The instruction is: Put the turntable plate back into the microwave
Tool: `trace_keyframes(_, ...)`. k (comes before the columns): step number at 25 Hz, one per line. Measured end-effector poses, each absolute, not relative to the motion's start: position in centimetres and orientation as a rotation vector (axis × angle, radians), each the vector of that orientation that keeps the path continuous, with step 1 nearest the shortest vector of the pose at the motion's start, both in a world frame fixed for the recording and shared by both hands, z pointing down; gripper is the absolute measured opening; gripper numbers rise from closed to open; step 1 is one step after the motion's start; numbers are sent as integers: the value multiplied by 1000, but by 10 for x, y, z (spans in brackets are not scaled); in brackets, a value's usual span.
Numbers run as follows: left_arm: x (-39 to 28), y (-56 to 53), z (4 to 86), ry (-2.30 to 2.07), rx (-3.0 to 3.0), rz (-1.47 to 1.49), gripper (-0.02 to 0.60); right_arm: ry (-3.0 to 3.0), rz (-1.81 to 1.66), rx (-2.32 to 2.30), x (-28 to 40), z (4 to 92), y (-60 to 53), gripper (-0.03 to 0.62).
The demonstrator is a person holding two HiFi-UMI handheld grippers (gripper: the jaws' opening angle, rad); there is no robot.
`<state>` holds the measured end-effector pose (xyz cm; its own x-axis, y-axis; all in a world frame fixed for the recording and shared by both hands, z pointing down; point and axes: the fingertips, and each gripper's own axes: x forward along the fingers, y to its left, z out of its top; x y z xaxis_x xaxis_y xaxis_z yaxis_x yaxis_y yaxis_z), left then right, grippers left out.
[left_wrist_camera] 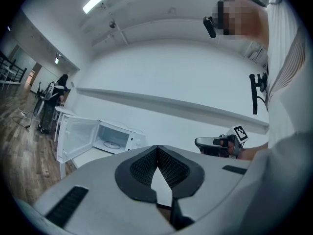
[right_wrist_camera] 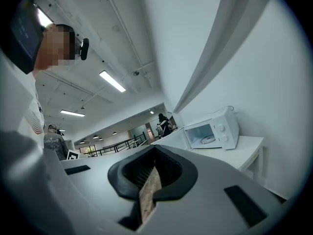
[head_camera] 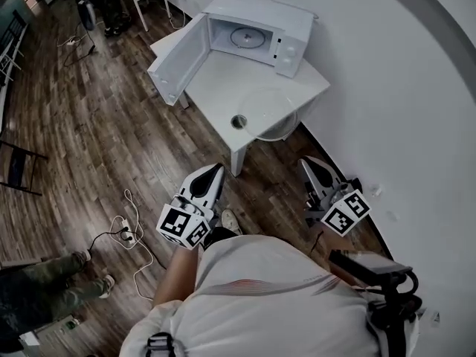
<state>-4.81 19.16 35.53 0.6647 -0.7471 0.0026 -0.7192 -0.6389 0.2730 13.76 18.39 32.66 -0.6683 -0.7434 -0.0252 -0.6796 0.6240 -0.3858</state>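
Head view: the microwave stands at the far corner of the white table. Its door is swung wide past the left edge, and the turntable plate lies flat inside the cavity, so the job looks done. The left gripper and right gripper hang by the person's body, well short of the table's near edge, likely because nothing is left to carry.

Left gripper view: jaws closed tip to tip and empty, microwave far ahead.

Right gripper view: jaws likewise pressed together on nothing, turntable plate visible inside the oven.
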Motion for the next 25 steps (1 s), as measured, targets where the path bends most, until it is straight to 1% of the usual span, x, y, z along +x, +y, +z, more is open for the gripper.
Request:
trace_keyframes(4, -61, 162, 357, -1144, 2661, -138, 11, 2686, -514, -1143, 116, 327, 161, 3)
trace_keyframes(8, -61, 143, 357, -1093, 2673, -111, 11, 2672, -541, -1162, 112, 335, 149, 3)
trace_keyframes(16, -41, 112, 363, -1028, 2668, -50, 11, 2594, -577, -1269, 140, 349, 115, 3)
trace_keyframes(25, -8, 39, 358, -1076, 2694, -16, 11, 2575, -581, -1198, 168, 353, 32, 3)
